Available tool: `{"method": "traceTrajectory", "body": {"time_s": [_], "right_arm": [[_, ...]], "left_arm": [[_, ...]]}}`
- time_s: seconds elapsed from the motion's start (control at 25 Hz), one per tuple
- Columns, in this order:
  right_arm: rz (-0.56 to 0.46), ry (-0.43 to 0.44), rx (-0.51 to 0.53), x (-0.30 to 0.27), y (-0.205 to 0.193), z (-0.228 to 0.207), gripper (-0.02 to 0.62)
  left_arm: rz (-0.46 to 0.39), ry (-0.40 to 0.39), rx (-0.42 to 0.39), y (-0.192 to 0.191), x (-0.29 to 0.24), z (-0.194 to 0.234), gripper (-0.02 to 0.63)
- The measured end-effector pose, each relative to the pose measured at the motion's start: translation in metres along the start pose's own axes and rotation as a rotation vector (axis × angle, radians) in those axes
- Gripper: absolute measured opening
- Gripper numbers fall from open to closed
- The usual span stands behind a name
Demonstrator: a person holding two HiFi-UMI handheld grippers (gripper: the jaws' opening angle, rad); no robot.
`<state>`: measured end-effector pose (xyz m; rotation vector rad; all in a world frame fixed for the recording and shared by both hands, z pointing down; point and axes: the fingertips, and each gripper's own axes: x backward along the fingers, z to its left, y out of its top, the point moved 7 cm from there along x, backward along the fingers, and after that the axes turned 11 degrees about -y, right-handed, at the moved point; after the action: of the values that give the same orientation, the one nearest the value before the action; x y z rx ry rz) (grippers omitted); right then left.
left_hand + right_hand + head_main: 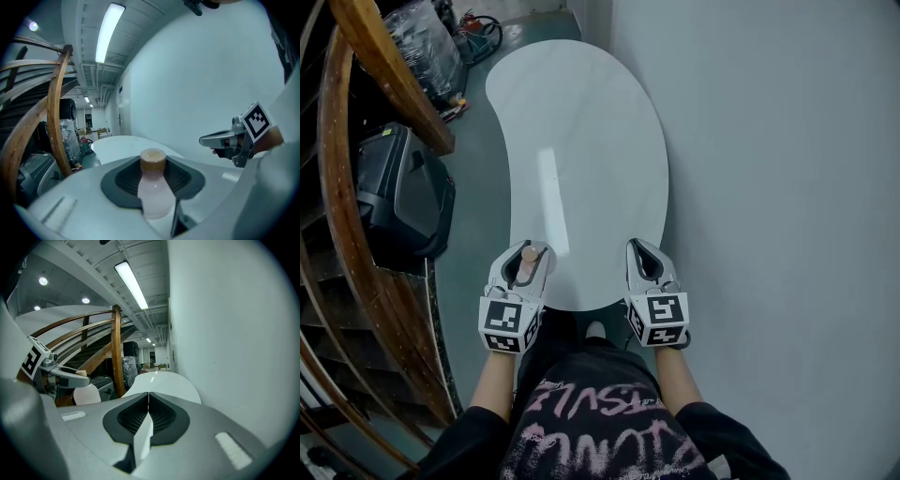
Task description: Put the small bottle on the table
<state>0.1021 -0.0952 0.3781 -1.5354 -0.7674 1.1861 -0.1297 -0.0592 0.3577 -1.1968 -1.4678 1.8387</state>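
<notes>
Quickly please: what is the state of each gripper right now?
Left gripper: closed on the small bottle.
Right gripper: closed, holding nothing.

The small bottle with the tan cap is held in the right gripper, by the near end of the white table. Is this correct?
No: the left gripper holds the small bottle, as the left gripper view shows; the right gripper is shut on nothing. The rest is right: it is by the near end of the white table.
</notes>
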Motion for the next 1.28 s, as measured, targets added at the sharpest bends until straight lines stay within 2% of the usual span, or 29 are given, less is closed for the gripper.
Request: {"method": "traceTrajectory", "body": {"time_s": [1.28], "right_arm": [[0.053,-0.033,0.001,-0.041,-0.002,0.002,0.012]], "left_arm": [[0.036,-0.057,0.014,-0.005,-0.044,0.037,0.135]]}}
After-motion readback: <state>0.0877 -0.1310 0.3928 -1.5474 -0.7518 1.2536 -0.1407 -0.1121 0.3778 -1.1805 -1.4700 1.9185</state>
